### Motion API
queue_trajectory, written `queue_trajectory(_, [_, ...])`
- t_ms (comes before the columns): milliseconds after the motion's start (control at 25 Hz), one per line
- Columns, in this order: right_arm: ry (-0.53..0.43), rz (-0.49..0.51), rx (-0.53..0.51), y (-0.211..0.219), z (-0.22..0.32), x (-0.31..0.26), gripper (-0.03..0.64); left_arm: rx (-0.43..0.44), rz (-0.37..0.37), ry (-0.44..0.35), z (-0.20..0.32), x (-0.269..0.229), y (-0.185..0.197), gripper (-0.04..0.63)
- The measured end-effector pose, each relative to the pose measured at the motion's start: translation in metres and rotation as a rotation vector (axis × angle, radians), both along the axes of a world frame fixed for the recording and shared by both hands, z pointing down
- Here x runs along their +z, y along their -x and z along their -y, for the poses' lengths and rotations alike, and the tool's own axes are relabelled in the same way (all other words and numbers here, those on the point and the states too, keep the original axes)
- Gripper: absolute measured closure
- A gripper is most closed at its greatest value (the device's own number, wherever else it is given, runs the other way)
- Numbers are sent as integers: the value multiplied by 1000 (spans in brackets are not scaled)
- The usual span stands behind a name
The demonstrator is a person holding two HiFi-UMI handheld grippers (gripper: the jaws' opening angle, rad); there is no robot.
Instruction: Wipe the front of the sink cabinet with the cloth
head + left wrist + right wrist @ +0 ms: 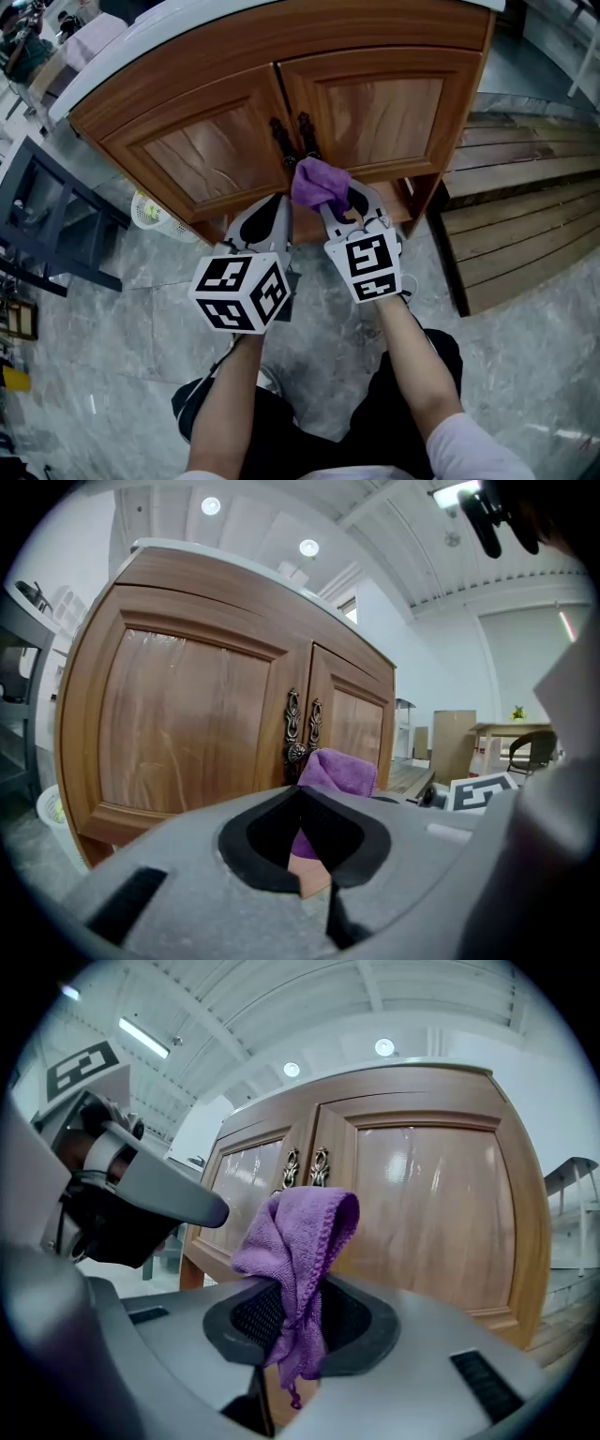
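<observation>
Gripping the purple cloth [317,184] in clenched jaws, the right gripper [342,208] holds it near the handles [292,139] at the middle of the cabinet [375,108] front; the left gripper [274,216] sits beside it, closed on nothing.

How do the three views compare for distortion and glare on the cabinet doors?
Head view: evenly lit and sharp, cabinet mildly bowed. Left gripper view: strong fisheye in a black circle, faint streaky sheen on the left door. Right gripper view: same fisheye, bright reflections on the right door, cloth crisp.
</observation>
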State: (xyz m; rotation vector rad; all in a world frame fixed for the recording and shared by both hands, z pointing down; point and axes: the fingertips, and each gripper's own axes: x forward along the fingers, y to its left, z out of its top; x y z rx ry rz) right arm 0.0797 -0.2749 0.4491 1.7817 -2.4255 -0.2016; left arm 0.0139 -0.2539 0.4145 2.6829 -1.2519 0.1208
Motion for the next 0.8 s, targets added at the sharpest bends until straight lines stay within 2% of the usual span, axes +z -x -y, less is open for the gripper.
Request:
queue_trajectory(400, [8, 34, 67, -50, -3, -5, 540, 91, 2, -12, -2, 1, -49, 592])
queue_trajectory(800, [21, 40, 202, -120, -8, -5, 540, 192, 11, -7, -8, 13, -100, 592])
